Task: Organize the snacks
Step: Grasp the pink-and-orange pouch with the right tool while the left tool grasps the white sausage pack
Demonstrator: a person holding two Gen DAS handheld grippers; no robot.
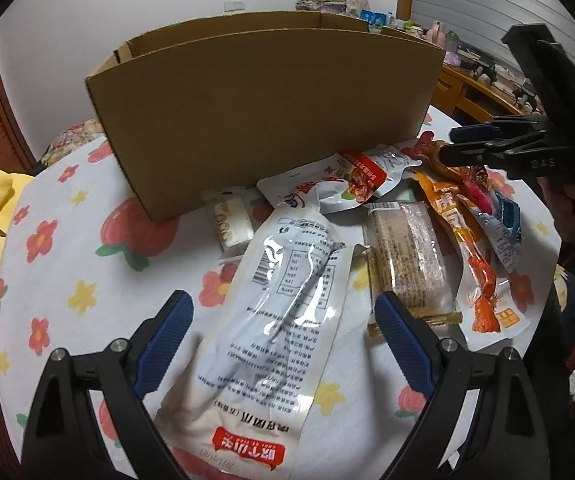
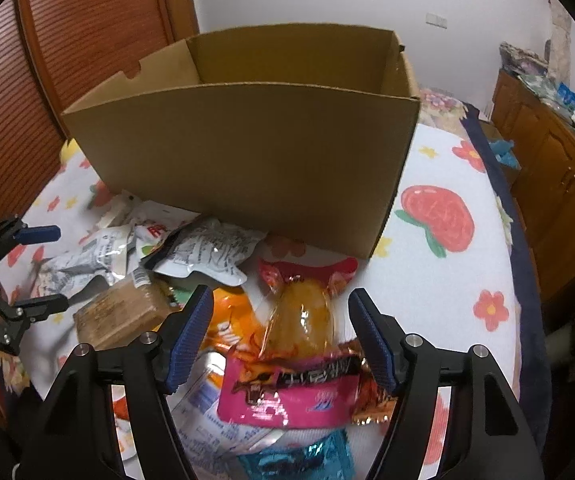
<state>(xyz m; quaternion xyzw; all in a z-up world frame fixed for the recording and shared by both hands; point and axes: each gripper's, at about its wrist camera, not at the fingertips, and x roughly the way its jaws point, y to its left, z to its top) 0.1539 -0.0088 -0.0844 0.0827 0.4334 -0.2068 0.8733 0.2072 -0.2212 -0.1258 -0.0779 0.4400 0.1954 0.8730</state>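
My left gripper (image 1: 283,336) is spread wide over a long white pouch (image 1: 271,320) lying flat on the flowered tablecloth (image 1: 67,248). My right gripper (image 2: 281,332) is also spread, above a clear orange snack (image 2: 303,316) and a pink packet (image 2: 287,392), maybe touching them. The snacks lie before the cardboard box (image 2: 247,152).

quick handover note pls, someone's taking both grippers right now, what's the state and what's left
Left gripper: jaws open, astride the long white pouch, holding nothing.
Right gripper: jaws open, over the amber packet and pink packet, holding nothing.
Cardboard box stands open behind the pile on the floral cloth; its floor is hidden from view.
Done: nothing visibly boxed.
Left: every snack in view, brown bar included.
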